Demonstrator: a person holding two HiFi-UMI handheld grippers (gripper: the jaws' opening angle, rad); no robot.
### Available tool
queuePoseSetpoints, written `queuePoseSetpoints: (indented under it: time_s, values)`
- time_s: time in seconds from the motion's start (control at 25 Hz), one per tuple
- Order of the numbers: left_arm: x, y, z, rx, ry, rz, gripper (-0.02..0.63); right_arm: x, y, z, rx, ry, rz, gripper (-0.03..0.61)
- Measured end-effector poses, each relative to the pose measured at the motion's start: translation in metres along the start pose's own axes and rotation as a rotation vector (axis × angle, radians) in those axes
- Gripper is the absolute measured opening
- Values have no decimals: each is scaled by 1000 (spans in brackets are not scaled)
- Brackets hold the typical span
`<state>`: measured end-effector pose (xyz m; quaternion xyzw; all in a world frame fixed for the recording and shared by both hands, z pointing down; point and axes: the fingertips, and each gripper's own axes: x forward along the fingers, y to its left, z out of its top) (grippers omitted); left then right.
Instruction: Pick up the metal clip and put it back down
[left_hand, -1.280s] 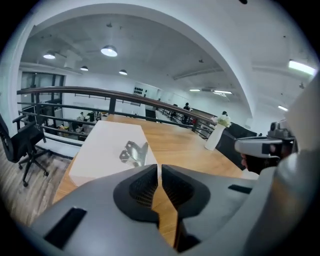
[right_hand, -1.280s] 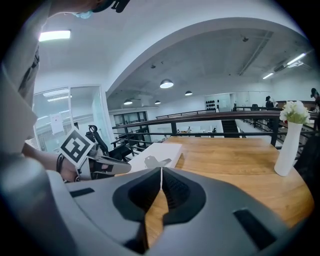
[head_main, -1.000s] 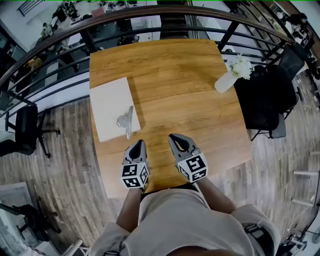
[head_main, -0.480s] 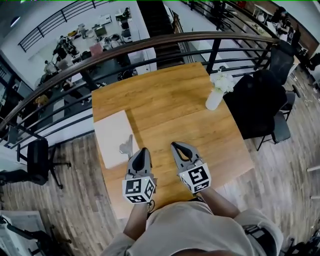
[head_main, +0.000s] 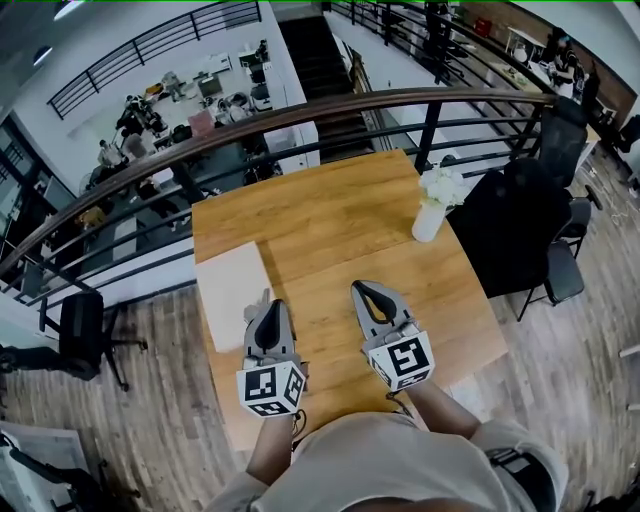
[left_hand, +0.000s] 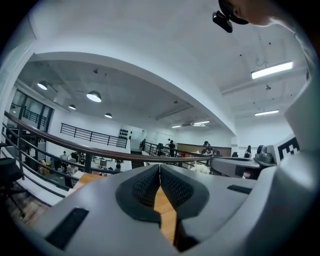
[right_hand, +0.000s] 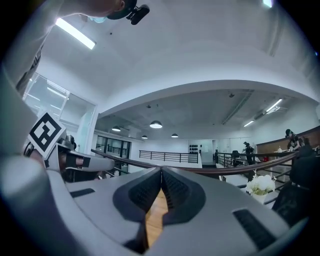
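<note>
Metal clip (head_main: 252, 308): it lies at the near right corner of the white pad (head_main: 226, 280), on the left side of the wooden table (head_main: 330, 225); only a sliver of it shows just left of your left gripper's tip, and you cannot tell from here whether the two touch
Left gripper (head_main: 268, 310): the jaws are closed tip to tip with nothing between them; its own view shows only table wood through the gap below the pads (left_hand: 145, 187)
Right gripper (head_main: 366, 292): likewise closed and empty, held over bare wood, well apart from the clip
Handling: judge the clip light, stiff and springy, with smooth metal that may slip; a flat piece on a flat pad leaves little edge to get under
Where to grip: spread the left jaws first, then close them across the broad folded body rather than the thin handle, squarely so it does not twist out
Far right: the vase of white flowers (head_main: 430, 215) stands clear of your reach
Change from a second ago: the clip lay in plain sight ahead of the left gripper; now that gripper has come forward over it and your head has lifted, so the railing (head_main: 300, 115) fills more of the view
</note>
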<state>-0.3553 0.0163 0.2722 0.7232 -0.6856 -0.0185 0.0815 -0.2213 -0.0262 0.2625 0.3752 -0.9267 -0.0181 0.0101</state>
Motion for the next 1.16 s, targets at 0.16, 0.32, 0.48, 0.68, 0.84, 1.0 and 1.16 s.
queuePoseSetpoints:
  time_s: [0.16, 0.32, 0.48, 0.68, 0.84, 1.0, 1.16]
  values:
    - [-1, -4, -9, -12, 12, -12, 25, -2, -1, -1, 17, -13, -3, 26]
    - [-4, -1, -7, -20, 1, -16, 25, -5, 3, 0, 24, -15, -2, 26]
    - [-3, -1, -9, -4, 11, -8, 25, -7, 0, -1, 21, -4, -6, 26]
    - [0, -5, -15, 0, 24, -15, 25, -8, 0, -4, 17, 0, -3, 26]
    - [-1, -4, -19, 2, 28, -12, 25, -8, 1, -9, 20, 6, -7, 26]
    - [-2, -3, -24, -5, 42, -9, 25, -8, 2, -10, 15, 11, -4, 26]
    - [-2, -1, -26, -9, 43, -6, 25, -6, 3, -12, 9, 17, 0, 26]
